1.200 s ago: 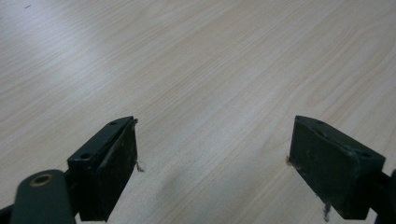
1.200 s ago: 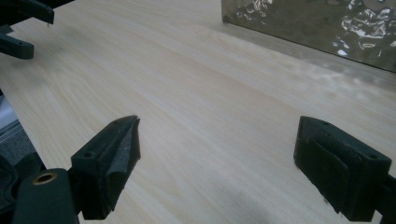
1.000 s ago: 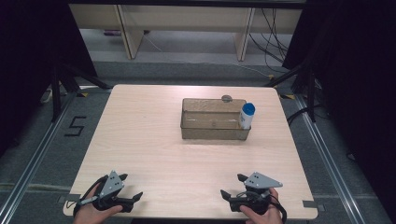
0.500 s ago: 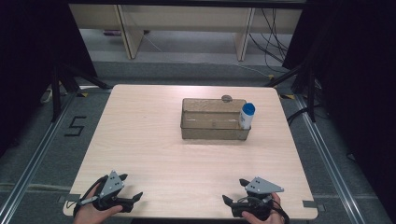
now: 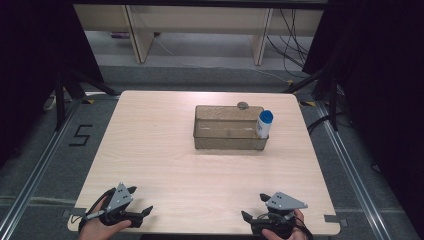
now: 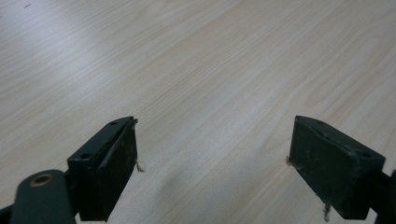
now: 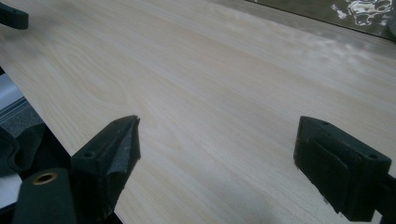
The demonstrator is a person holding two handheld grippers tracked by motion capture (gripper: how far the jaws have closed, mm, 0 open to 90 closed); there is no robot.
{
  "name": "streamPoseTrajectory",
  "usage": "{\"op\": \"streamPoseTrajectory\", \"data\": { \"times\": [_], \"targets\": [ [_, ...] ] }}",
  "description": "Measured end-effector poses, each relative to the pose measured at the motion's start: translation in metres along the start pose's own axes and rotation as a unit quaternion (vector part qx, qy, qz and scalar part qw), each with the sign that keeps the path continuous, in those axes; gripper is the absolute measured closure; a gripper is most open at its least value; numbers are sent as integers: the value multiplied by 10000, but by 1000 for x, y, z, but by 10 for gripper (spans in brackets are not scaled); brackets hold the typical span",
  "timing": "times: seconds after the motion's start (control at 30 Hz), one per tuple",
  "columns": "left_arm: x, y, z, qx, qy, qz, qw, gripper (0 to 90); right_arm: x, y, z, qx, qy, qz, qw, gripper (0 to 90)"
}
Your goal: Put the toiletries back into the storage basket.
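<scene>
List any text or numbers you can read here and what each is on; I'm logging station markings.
"5": black mark on the grey floor, left of the table.
The bottle with the blue cap, standing in the right end of the clear bin: any label is too small to read.
The left gripper and right gripper, both open: no lettering to be made out.

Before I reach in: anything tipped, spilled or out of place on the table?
Nothing stands out. The clear rectangular plastic bin sits square on the pale wooden table, the white bottle with a blue cap stands upright in its right end. Left gripper and right gripper are open, empty, at the near edge.
</scene>
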State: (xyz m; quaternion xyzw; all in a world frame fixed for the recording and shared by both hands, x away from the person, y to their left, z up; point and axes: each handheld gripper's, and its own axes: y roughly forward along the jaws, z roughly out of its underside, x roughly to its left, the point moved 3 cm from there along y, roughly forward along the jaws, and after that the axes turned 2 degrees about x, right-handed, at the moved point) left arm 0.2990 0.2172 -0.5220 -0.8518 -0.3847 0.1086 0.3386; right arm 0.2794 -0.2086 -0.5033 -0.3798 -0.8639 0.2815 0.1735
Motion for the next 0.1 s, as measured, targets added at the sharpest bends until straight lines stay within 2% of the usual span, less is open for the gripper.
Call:
{"op": "streamPoseTrajectory", "data": {
  "times": [0.1],
  "targets": [
    [0,0,0,-6,-13,13,10000,148,0,0,0,22,24,-27,10000,156]
  ]
}}
